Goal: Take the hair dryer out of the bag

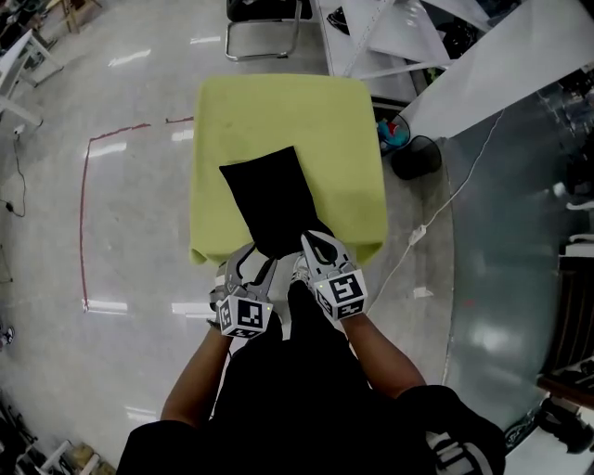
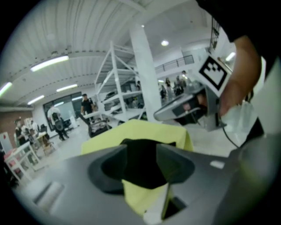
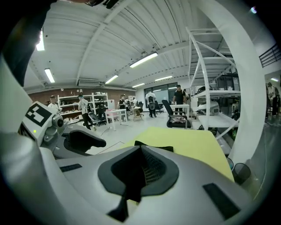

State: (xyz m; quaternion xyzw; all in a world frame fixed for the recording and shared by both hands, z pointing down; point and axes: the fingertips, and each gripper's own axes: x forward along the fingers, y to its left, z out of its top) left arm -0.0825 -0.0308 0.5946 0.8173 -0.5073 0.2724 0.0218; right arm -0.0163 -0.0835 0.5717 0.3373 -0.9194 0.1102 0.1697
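Note:
A flat black bag (image 1: pixel 271 199) lies on the table under a yellow-green cloth (image 1: pixel 278 102), its near end at the table's front edge. No hair dryer shows; the bag hides whatever is in it. My left gripper (image 1: pixel 251 263) hovers at the bag's near left corner, jaws open, with the bag (image 2: pixel 140 151) and cloth (image 2: pixel 136 132) seen through the gap and nothing gripped. My right gripper (image 1: pixel 318 249) sits at the bag's near right corner, its jaws (image 3: pixel 141 169) shut together on nothing. The bag's far edge (image 3: pixel 153 146) peeks over them. Each gripper shows in the other's view: the right gripper (image 2: pixel 189 107), the left gripper (image 3: pixel 81 140).
A chair (image 1: pixel 263 23) stands beyond the table. A black bin (image 1: pixel 415 156) and a white cable (image 1: pixel 445 209) are on the floor to the right, white racks (image 1: pixel 418 37) behind. Red tape (image 1: pixel 85 204) marks the floor at left. Several people stand far off.

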